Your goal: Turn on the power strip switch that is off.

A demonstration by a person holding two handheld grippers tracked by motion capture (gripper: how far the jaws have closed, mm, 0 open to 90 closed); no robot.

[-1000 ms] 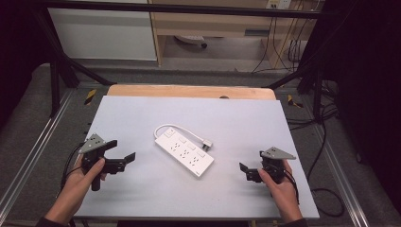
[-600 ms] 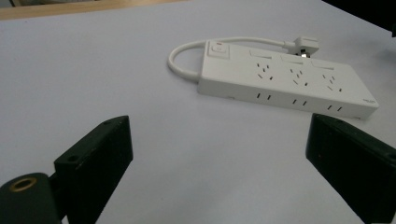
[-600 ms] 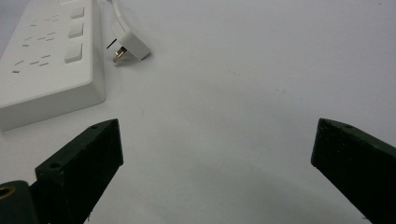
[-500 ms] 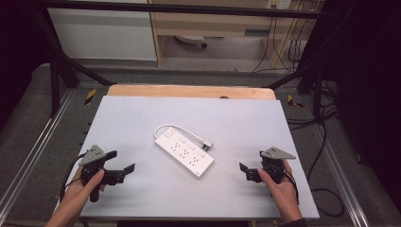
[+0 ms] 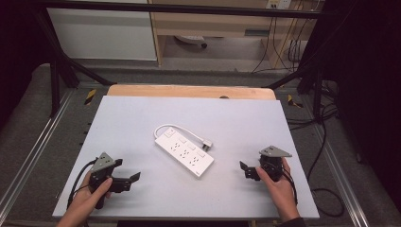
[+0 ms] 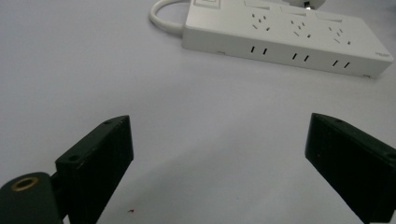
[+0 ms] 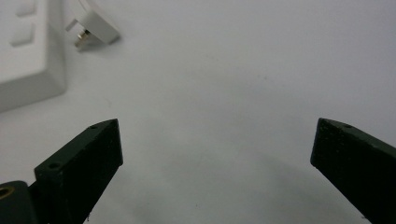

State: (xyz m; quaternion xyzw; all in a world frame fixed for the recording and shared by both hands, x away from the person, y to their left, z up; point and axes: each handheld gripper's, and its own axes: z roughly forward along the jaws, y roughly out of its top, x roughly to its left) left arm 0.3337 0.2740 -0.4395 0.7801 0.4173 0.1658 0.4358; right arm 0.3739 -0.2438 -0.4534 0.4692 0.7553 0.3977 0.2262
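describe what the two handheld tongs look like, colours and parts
Both the left tongs and the right tongs are black, each topped by a grey three-cornered plate with a black cable trailing from it. Up close, the jaws are blocky black bars with small screw holes, and a brass-coloured ring shows beside the left jaw.

Our left hand-held gripper (image 5: 126, 178) and right hand-held gripper (image 5: 247, 169) are black, each topped by a grey three-cornered plate, trailing black cables; a dark sleeve, perhaps, at our right wrist.

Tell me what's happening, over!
Left gripper open, empty. Right gripper open, empty. Power strip lies untouched mid-table, plug beside it. Nothing in the way.
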